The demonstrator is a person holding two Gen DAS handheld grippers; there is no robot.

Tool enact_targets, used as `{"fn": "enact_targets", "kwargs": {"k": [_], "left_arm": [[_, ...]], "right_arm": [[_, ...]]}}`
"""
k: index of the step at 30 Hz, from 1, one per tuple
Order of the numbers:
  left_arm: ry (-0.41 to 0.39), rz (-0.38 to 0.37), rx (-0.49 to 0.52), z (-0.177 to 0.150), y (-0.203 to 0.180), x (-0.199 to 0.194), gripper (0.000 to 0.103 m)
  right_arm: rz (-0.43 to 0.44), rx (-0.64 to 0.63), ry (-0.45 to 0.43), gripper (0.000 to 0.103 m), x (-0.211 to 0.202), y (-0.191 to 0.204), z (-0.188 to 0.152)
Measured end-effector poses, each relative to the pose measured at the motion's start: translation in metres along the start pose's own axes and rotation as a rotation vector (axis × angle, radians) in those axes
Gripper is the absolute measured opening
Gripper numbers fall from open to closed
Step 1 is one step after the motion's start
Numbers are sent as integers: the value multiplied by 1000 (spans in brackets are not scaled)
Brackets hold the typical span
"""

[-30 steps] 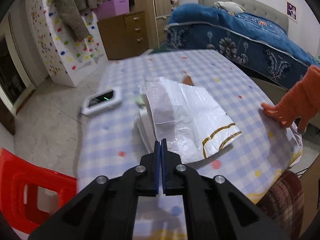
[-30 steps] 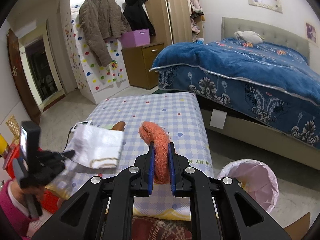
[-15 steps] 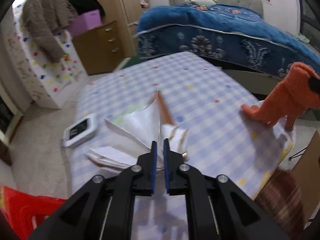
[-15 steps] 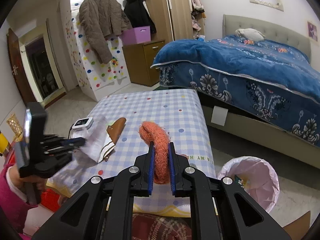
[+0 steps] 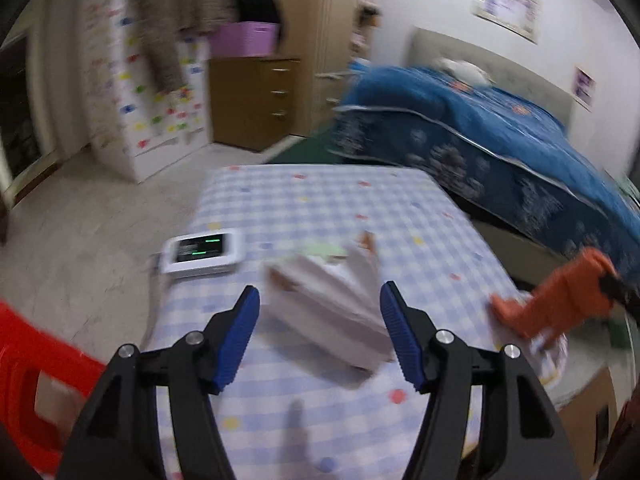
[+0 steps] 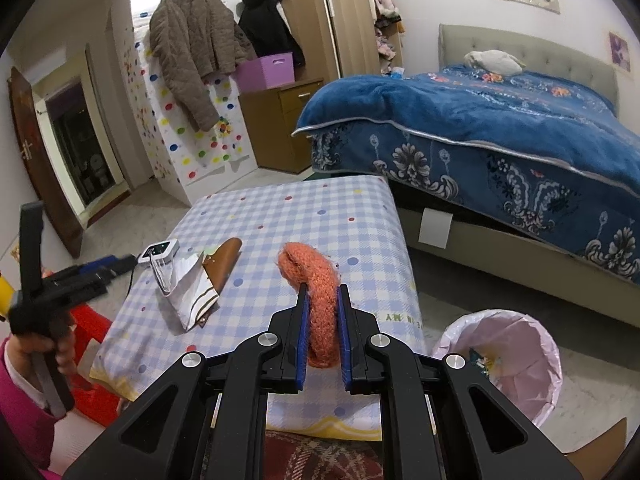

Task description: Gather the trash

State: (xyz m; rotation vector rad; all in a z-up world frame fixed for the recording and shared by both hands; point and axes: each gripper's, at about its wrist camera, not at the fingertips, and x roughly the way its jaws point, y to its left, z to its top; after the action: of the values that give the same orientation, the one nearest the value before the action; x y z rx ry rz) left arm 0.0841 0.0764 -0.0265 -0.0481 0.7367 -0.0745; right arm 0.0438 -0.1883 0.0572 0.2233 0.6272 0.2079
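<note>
- Trash bag (image 6: 188, 292) lies uncollected near the worktop's (image 6: 304, 216) left edge; left hand-held gripper (image 5: 318, 334) opening, nothing gripped.
- Right hand-held gripper (image 6: 322, 320) clenches orange knit piece (image 6: 314, 280); bin (image 6: 504, 350) awaits.

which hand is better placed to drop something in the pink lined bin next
Right. The right gripper is already clamped on the orange knit piece, with the bin just beside it. The left gripper is opening, empty, over the table.

Both my wrist cameras look down along my fingers, sharing the checked table (image 5: 320, 208) (image 6: 304, 216) and bed (image 6: 480, 120).
</note>
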Motion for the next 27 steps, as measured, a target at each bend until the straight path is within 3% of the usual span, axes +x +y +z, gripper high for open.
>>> {"fn": "enact_targets", "kwargs": {"k": [3, 7, 12, 19, 27], "left_arm": [[51, 49, -28, -7, 14, 5, 61], [117, 24, -9, -24, 3, 20, 61], [112, 25, -10, -16, -3, 48, 61], [168, 25, 123, -11, -43, 88, 61], [144, -28, 62, -32, -43, 55, 63]], "right_arm": [[6, -3, 6, 13, 2, 2, -2], [4, -4, 8, 13, 2, 4, -3], [1, -9, 8, 13, 1, 4, -3], [-12, 2, 11, 13, -1, -2, -3], [-6, 16, 3, 13, 0, -8, -4]]}}
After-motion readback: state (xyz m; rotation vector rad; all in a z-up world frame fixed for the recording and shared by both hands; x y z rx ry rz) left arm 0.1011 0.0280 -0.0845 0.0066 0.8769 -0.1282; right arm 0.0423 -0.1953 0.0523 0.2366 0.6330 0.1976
